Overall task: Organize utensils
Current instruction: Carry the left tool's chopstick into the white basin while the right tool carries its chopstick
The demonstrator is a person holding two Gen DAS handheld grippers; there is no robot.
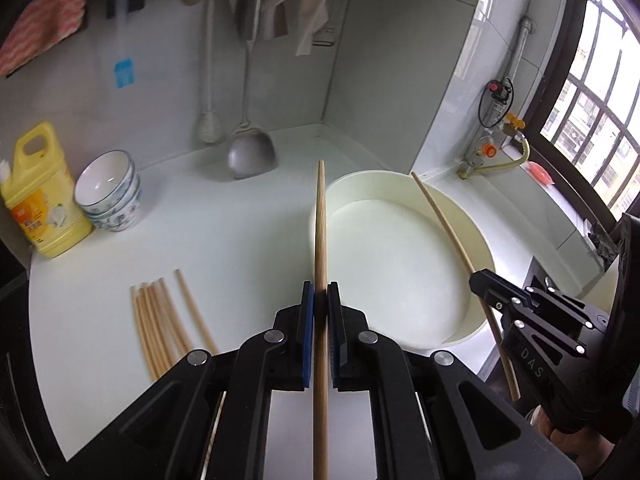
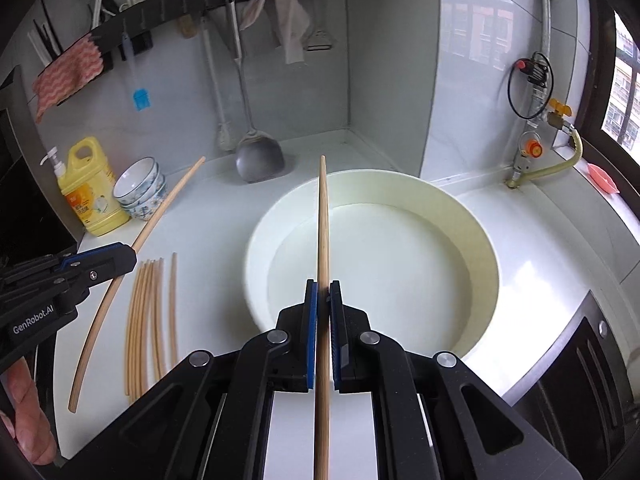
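**Both grippers clamped on one chopstick each**

Left gripper (image 1: 320,292) jaws closed tight on a chopstick (image 1: 320,224), stick running forward between the blue pads. Right gripper (image 2: 323,290) likewise pinches a second chopstick (image 2: 323,220), above the cream basin (image 2: 476,232). Loose chopsticks (image 2: 150,312) lie bundled on the white counter (image 2: 216,208), left of basin.

Two wrist fisheyes, angled down, sharing basin (image 1: 400,256) and counter (image 2: 208,216)
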